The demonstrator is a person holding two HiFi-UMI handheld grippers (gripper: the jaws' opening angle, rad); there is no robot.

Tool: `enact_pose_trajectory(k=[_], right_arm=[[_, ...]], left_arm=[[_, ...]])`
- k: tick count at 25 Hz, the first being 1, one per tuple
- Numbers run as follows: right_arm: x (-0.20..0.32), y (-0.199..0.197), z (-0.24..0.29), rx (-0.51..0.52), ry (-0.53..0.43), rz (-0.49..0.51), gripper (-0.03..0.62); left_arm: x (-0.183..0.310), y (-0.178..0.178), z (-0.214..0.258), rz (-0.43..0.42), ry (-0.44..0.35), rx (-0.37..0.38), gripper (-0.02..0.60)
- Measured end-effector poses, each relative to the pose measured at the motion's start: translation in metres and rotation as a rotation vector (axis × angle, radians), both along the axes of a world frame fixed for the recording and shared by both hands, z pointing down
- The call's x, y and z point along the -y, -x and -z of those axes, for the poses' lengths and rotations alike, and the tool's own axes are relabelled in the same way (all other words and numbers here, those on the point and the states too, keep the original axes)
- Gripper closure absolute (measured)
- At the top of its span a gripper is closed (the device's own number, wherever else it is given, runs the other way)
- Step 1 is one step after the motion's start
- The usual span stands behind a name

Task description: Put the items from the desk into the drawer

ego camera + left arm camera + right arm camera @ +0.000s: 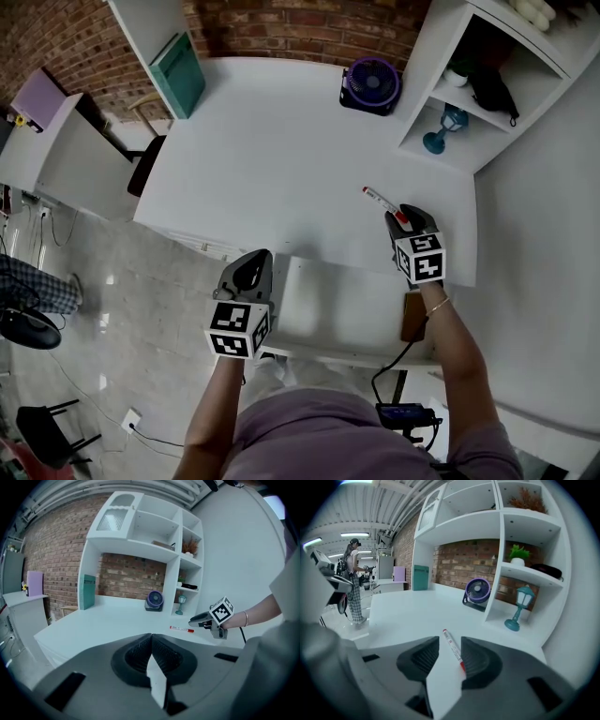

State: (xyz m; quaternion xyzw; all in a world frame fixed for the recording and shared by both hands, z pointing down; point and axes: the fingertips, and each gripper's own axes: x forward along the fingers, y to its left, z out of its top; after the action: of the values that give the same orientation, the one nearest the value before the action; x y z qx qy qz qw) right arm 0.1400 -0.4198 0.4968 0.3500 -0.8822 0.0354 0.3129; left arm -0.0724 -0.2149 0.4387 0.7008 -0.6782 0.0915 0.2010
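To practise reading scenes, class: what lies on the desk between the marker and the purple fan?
Nothing. That stretch of desk between marker and fan is bare, seen in the head view.

Pretty simple rig tbh. The left tool [251, 265] and right tool [397, 217] are both dark grey plastic with ribbed black pads [423, 657], and each has a white cube [420, 257] covered in black square markers. The person's in a mauve short-sleeved top [309, 433] with a thin gold bracelet [438, 306] on the right wrist. A black cable [376, 377] loops down to a small dark box [405, 413].
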Motion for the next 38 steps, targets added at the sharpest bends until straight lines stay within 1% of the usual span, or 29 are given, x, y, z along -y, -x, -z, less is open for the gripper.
enact_pose_trajectory(k=[10, 17, 22, 27, 31, 35, 38], right_arm=[[0.029, 0.008, -0.040, -0.112, 0.060, 0.055, 0.425], [0.030, 0.012, -0.062, -0.163, 0.097, 0.077, 0.421], [0.031, 0.012, -0.068, -0.187, 0.120, 0.073, 0.426], [0.029, 0.012, -0.071, -0.196, 0.137, 0.086, 0.442], [0.025, 0.017, -0.071, -0.223, 0.140, 0.108, 0.484], [0.023, 0.021, -0.072, -0.252, 0.130, 0.130, 0.517], [0.021, 0.021, -0.073, -0.270, 0.118, 0.136, 0.523]], left_arm=[[0.006, 0.003, -0.010, 0.023, 0.022, 0.004, 0.583], [0.006, 0.004, -0.015, 0.031, 0.036, -0.001, 0.583], [0.004, 0.007, -0.016, 0.037, 0.042, -0.009, 0.583], [0.000, 0.009, -0.019, 0.047, 0.045, -0.010, 0.583], [-0.002, 0.011, -0.019, 0.050, 0.051, -0.020, 0.583], [-0.002, 0.013, -0.020, 0.056, 0.040, -0.021, 0.583], [-0.005, 0.014, -0.019, 0.056, 0.041, -0.029, 0.583]])
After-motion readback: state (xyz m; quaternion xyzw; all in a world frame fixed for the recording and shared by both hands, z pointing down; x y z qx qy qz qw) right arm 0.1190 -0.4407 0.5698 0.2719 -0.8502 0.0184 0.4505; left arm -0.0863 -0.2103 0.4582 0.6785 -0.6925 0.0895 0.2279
